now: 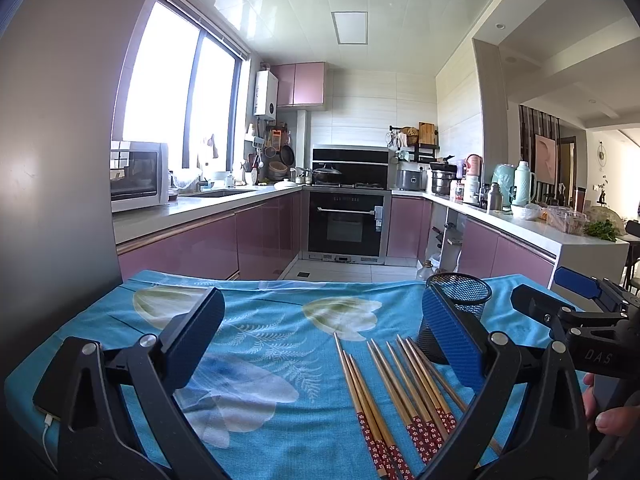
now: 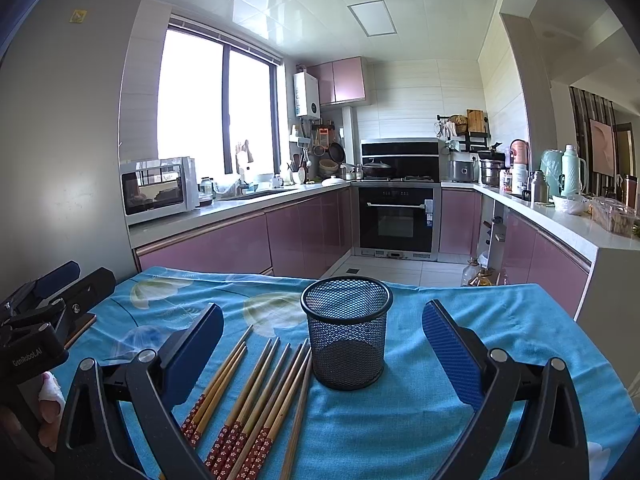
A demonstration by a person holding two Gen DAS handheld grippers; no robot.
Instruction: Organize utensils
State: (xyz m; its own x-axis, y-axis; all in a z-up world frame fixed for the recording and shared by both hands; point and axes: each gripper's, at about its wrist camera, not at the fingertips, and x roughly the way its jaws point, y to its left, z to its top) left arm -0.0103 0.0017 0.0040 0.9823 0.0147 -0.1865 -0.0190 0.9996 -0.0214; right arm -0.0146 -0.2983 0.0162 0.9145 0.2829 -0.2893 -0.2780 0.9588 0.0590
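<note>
Several wooden chopsticks [image 1: 400, 396] with red flowered handles lie side by side on the blue floral cloth [image 1: 272, 344], tips pointing away. A black mesh cup [image 2: 347, 332] stands upright and empty just right of them; in the left wrist view the mesh cup [image 1: 464, 292] is partly hidden behind my right-hand finger. My left gripper [image 1: 320, 336] hovers open above the cloth, left of the chopsticks' middle. My right gripper [image 2: 324, 340] is open too, its fingers straddling the chopsticks [image 2: 256, 392] and the cup from above.
A phone with a cable [image 1: 46, 414] lies at the cloth's left edge. The other gripper [image 1: 576, 320] and a hand [image 1: 612, 420] show at the right. Behind the table are pink kitchen cabinets [image 2: 208, 248], an oven [image 2: 394, 220] and a crowded counter [image 2: 560, 208].
</note>
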